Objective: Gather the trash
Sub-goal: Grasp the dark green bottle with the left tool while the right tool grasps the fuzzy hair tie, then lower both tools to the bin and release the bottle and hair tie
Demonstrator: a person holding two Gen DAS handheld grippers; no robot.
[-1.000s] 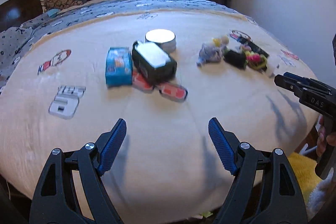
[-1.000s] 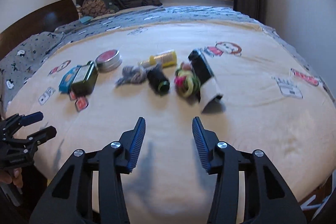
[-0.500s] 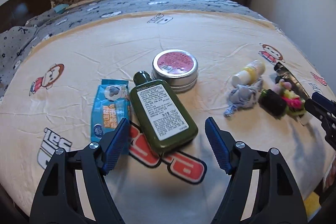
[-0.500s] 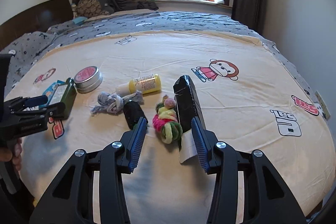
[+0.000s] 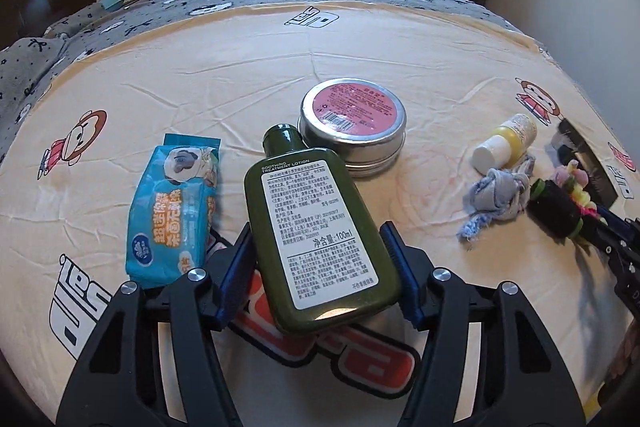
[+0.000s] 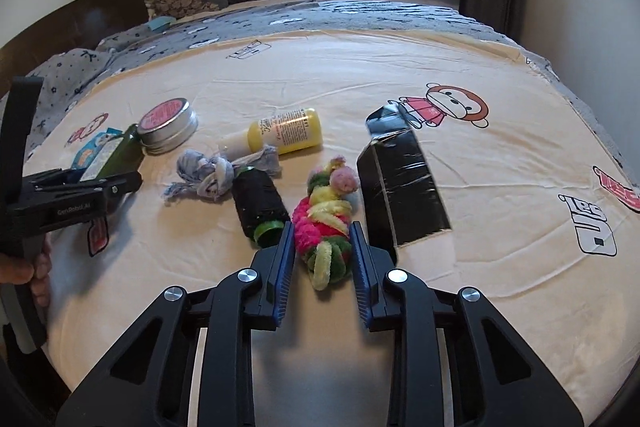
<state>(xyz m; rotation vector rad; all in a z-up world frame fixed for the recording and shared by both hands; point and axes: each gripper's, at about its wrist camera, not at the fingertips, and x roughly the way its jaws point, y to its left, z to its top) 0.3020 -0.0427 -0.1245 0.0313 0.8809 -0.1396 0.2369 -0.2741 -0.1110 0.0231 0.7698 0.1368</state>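
Observation:
A dark green lotion bottle [image 5: 316, 227] lies label up on the cream bedsheet [image 5: 240, 67]. My left gripper [image 5: 316, 259] straddles its lower half, and its closing jaws have the blue pads against both sides. A fuzzy pink, yellow and green chenille bundle [image 6: 324, 219] lies between the fingers of my right gripper [image 6: 322, 255]. Those jaws are closing too, with the pads touching the fluff. In the right wrist view the left gripper [image 6: 112, 183] shows at the left edge, held by a hand.
Beside the bottle lie a blue tissue pack [image 5: 172, 211] and a round pink-topped tin [image 5: 352, 115]. Around the bundle lie a black roll with green ends [image 6: 260, 207], a knotted grey rag [image 6: 212, 175], a yellow bottle [image 6: 288, 137] and a black carton [image 6: 400, 187]. The bed's near edge is close below.
Both grippers moved forward over the bed. The left came around the green bottle, the right around the fuzzy bundle, and both pairs of jaws narrowed.

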